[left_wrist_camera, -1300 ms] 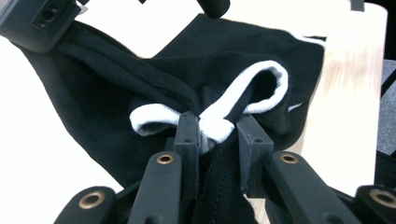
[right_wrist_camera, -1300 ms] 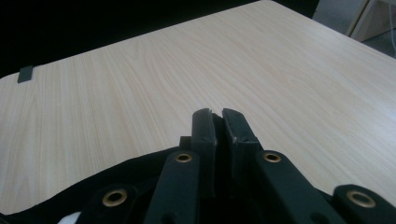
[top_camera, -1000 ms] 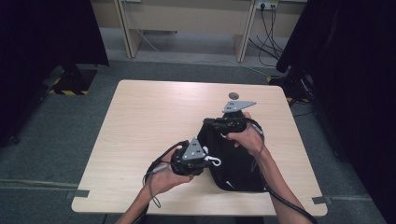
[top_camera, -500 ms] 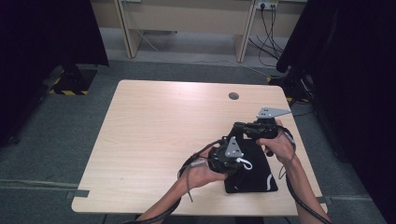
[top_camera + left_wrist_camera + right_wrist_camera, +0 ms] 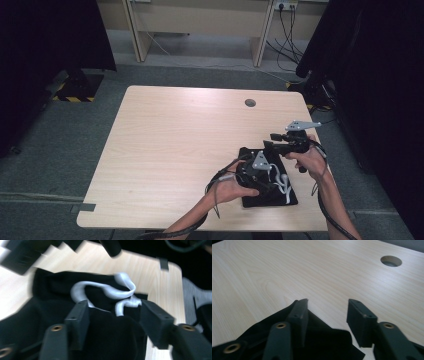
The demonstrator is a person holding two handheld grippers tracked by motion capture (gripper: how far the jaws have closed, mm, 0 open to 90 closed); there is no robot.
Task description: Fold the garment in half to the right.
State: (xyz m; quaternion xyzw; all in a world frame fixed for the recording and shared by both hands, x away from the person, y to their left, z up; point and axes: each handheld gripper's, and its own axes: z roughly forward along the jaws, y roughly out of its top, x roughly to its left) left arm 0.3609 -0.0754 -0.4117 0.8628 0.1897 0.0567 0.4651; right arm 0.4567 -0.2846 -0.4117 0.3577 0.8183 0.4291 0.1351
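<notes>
- The black drawstring bag [image 5: 270, 182] is now lying flat on the counter [image 5: 165, 145], having been carried nearer its front edge.
- The left gripper [image 5: 113, 315] is hovering wide open, empty, over the white drawstring [image 5: 110, 291].
- The right gripper [image 5: 327, 312] is opening, empty, above the bag's far corner.

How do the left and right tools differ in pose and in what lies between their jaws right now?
The left tool sits over the black bag, its jaws straddling the white drawstring; the right tool sits at the bag's far edge, bare table ahead of its jaws. Both are open.
</notes>
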